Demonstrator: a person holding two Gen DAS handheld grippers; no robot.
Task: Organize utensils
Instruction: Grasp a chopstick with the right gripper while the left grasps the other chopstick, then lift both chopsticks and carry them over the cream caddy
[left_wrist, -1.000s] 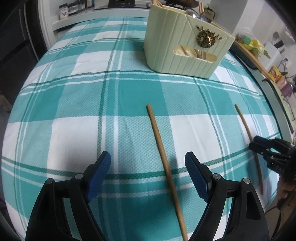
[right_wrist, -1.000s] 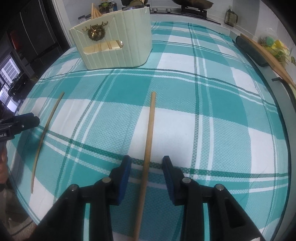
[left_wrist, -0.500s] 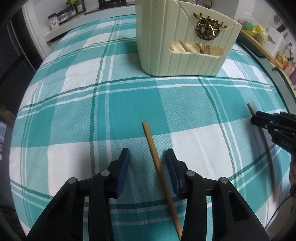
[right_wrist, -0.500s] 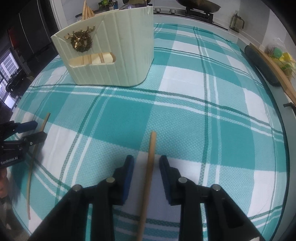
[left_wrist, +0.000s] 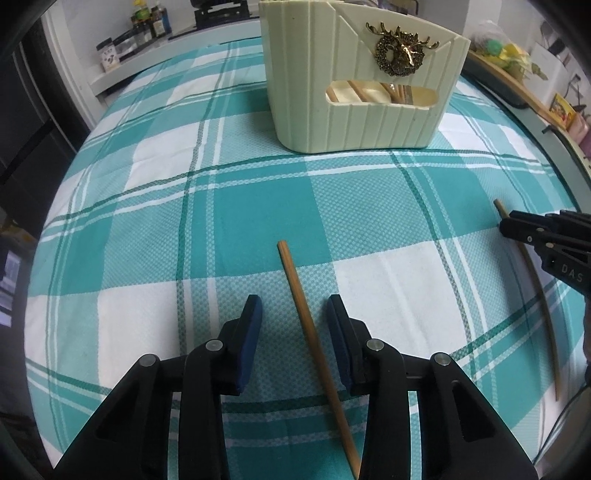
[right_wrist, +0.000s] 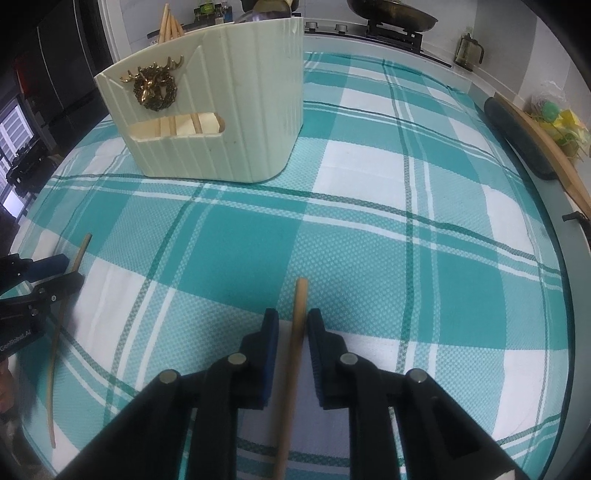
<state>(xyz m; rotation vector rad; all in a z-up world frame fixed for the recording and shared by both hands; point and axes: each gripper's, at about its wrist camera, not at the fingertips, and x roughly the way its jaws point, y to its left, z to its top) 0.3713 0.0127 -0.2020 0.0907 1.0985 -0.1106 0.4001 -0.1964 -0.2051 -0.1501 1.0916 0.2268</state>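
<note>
While the left gripper (left_wrist: 293, 321) points down at the checked cloth (left_wrist: 258, 206), a wooden chopstick (left_wrist: 314, 347) lies between its fingers, with a gap on each side. A cream holder (left_wrist: 332, 122) stands further back.

From the right wrist, the right gripper (right_wrist: 292, 332) has just been closing. Its fingers sit narrow around another chopstick (right_wrist: 295, 354), nearly touching it. The same holder (right_wrist: 243, 144) stands far left.

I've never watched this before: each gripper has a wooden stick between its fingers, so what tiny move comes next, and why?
Probably close both a little more. The left gripper has clear gaps beside its chopstick; the right gripper, jaws just narrowing, nearly touches its chopstick. Both sticks lie flat on the tablecloth.
</note>
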